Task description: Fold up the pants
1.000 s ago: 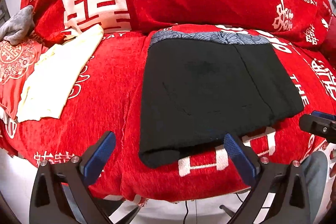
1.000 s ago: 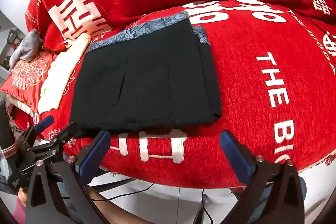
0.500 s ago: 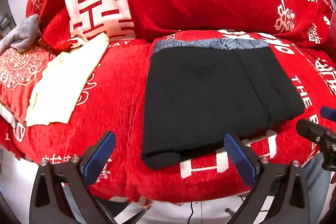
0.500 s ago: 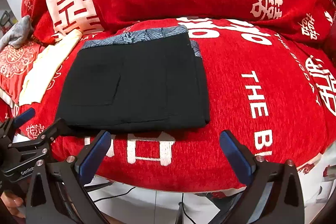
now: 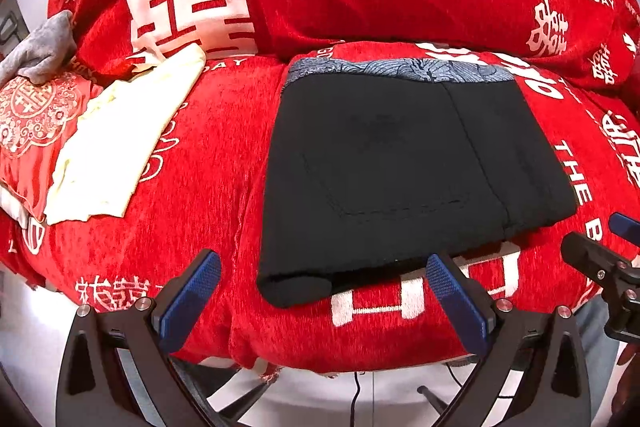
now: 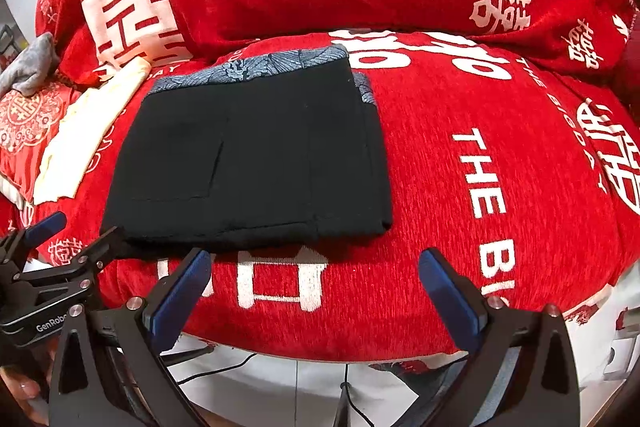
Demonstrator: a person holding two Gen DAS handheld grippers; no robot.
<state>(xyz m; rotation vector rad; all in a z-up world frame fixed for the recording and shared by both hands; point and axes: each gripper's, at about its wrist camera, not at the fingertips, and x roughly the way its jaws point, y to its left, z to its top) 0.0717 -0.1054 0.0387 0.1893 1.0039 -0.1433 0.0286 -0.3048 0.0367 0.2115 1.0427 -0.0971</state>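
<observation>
Left wrist — fingers (image 5: 192, 291) spread, empty

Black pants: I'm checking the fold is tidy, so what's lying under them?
Under the black pants a blue patterned fabric shows along the far edge, over the red cover. How far it extends beneath is hidden.

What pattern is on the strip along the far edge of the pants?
Blue-grey leaf-like print on the strip; clearest in the left wrist view.

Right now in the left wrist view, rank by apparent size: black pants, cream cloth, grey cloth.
1. black pants, folded, by far the largest.
2. cream cloth, clearly smaller.
3. grey cloth, smallest, though it is cut off at the frame edge and farther away, so its true size is unsure.
</observation>
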